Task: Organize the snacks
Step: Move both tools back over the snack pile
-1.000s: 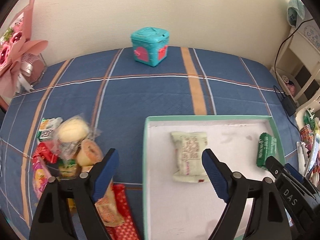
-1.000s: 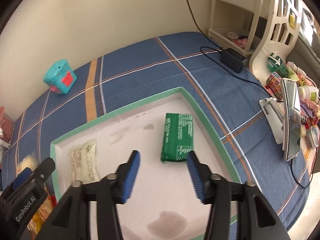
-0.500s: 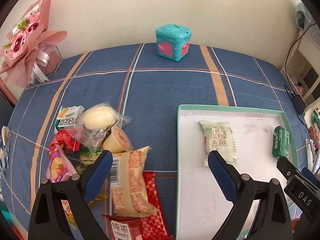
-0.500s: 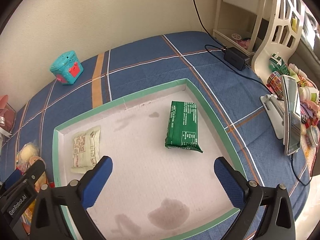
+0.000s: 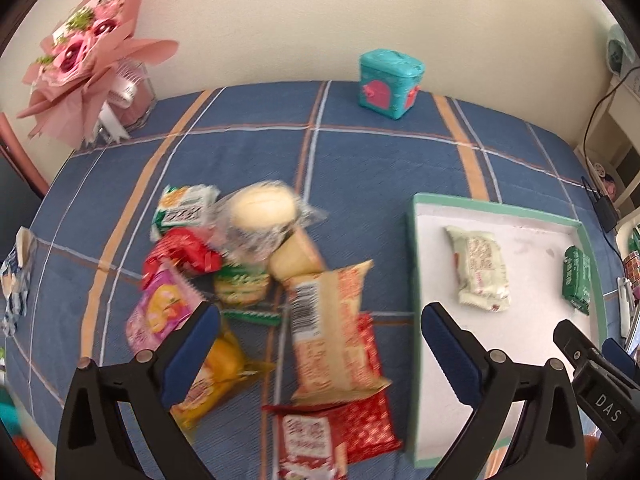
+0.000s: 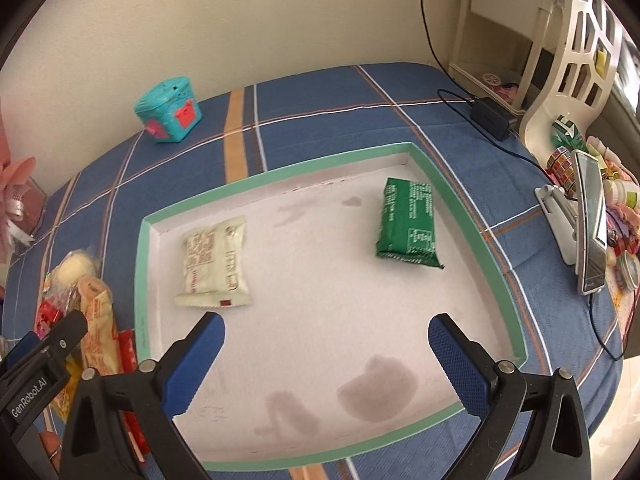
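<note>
hovering with its blue pads spread wide and nothing between them, the left claw (image 5: 320, 340) is sitting at the bottom of the left wrist view, above a jumble of snack packets on the blue plaid worktop (image 5: 380, 160). a tan packet with a barcode (image 5: 334, 332) is lying just under the gap of that claw, overlapping a red patterned packet (image 5: 340, 432) toward the bottom centre. left of it a yellow packet (image 5: 212, 376) is showing beside the left pad, with a pink packet (image 5: 160, 312) above it. higher in the pile, a round bun in clear wrap (image 5: 264, 216) is resting next to a green and white packet (image 5: 184, 210) and a red packet (image 5: 180, 256).

the right claw (image 6: 326, 356) is also gaping open and gripping nothing, hanging over the white tray with a green rim (image 6: 280, 174) in the lower half of the right wrist view. inside the tray a cream packet (image 6: 214, 256) is lying at centre left, and a dark green packet (image 6: 408, 222) is lying well apart from it at upper right, near the tray's far right corner. grey stains are marking the tray floor near the bottom.

a teal box with pink patches (image 6: 170, 110) is standing at the upper left by the wall. a pink bouquet (image 5: 88, 52) is filling the upper left of the left wrist view. a phone on a stand (image 6: 592, 216) is leaning at the right edge.
</note>
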